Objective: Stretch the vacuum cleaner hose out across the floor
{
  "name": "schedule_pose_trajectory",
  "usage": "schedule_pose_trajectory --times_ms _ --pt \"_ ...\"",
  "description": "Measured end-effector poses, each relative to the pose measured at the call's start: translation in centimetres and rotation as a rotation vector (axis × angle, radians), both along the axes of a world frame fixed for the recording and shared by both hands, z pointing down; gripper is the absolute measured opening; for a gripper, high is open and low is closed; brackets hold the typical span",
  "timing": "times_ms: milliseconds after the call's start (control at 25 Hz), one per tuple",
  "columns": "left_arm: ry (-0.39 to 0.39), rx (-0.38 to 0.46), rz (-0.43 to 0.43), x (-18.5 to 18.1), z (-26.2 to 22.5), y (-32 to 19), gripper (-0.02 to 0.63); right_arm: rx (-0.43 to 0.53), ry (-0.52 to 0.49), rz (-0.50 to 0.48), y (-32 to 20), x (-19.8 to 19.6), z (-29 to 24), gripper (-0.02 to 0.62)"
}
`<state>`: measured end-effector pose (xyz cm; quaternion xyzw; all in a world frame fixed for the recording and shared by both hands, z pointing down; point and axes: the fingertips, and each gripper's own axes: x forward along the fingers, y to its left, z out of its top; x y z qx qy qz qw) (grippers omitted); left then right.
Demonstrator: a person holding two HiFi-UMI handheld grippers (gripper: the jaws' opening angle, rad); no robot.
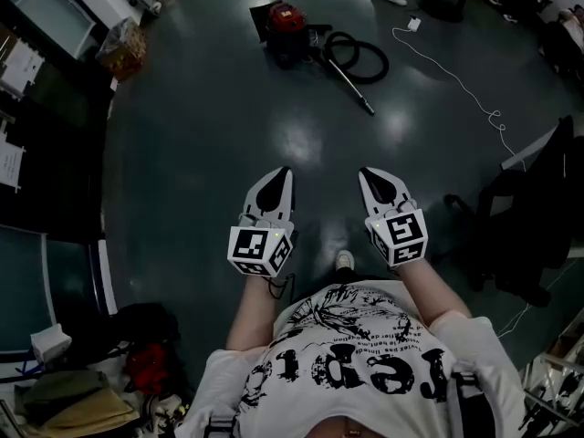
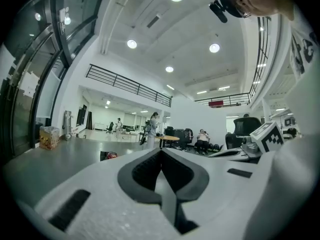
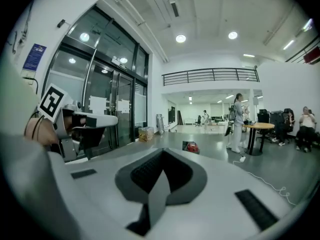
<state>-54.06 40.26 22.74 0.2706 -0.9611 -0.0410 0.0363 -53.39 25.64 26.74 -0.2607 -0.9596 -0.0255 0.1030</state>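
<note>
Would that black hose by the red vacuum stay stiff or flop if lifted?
Probably floppy: the hose lies in a loose loop, so it should sag and trail. Its straight wand looks rigid, likely swinging as one piece. A hard pull might drag the vacuum over the glossy floor.

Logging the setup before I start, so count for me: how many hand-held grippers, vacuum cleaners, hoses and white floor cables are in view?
Hand-held grippers: 2 (left hand-held gripper, right hand-held gripper)
Vacuum cleaner: 1
Hose: 1
White cable: 1
Total: 5
</note>
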Motion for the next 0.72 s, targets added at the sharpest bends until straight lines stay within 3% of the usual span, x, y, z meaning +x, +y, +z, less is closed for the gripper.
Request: schedule_pose_trajectory --times_ms 440,720 --pt "0.097 0.016 -0.022 -16.4 3.8 0.5 0.003 0.021 0.084 0.002 -0.6 -15.7 3.3 0.002" --pt "0.117 0.052 0.063 -32.9 4.4 0.3 0.005 0.085 0.087 0.065 -0.1 -30.3 3.8 0.002"
